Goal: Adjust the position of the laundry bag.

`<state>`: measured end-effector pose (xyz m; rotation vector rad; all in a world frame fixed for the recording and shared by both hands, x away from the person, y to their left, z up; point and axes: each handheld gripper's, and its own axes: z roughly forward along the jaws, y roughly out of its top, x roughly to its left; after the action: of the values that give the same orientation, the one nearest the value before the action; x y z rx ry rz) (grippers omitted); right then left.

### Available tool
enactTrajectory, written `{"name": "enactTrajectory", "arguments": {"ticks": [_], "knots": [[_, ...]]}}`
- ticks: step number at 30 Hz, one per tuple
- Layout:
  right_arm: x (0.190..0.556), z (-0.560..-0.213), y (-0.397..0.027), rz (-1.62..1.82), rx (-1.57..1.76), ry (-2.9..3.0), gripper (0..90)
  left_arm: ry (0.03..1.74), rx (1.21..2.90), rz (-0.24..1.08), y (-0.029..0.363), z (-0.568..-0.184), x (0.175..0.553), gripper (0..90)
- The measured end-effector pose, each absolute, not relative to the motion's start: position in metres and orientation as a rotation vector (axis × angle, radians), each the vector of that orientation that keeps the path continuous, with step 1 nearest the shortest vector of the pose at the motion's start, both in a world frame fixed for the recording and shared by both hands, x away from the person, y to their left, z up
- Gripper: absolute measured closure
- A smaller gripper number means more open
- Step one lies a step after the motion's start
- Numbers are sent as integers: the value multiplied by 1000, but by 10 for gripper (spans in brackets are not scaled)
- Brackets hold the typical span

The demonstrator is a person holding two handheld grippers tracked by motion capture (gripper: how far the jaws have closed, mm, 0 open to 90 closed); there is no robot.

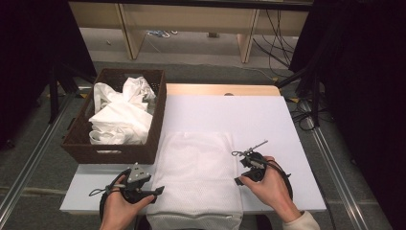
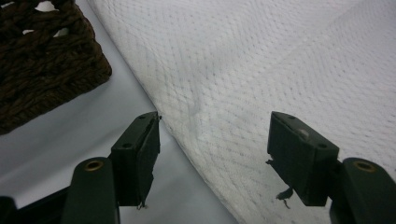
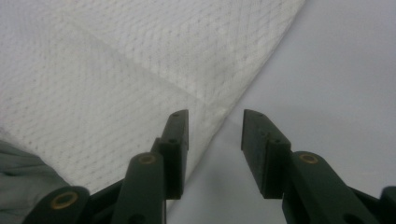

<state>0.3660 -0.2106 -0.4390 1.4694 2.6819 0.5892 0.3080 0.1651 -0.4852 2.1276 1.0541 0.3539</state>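
Observation:
A white mesh cloth [image 1: 198,172] lies folded on the white table top [image 1: 225,112], hanging over the near edge. My left gripper [image 1: 160,190] sits at the cloth's left edge, open, its jaws straddling that edge [image 2: 215,135]. My right gripper [image 1: 237,180] is at the cloth's right edge, open, with the cloth's edge [image 3: 219,116] running between its jaws. Neither holds anything. The cloth [image 2: 261,70] shows close up in the left gripper view, and its weave [image 3: 116,79] in the right gripper view.
A dark wicker basket [image 1: 119,152] with crumpled white cloths [image 1: 119,112] stands at the table's left, its corner [image 2: 42,70] close to my left gripper. Bare table [image 3: 336,70] lies to the right of the cloth. Cables [image 1: 306,115] run on the floor beyond.

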Motion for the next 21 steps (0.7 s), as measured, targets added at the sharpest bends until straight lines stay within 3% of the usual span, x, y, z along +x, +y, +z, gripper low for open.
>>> {"name": "enactTrajectory", "arguments": {"ticks": [15,21], "knots": [[371,-432,-209,579,1462,2691,633,1098,2087,370,160,-481,304,369],[374,-436,-207,527,1519,2682,630,1080,2158,346,164,-481,308,393]]}}
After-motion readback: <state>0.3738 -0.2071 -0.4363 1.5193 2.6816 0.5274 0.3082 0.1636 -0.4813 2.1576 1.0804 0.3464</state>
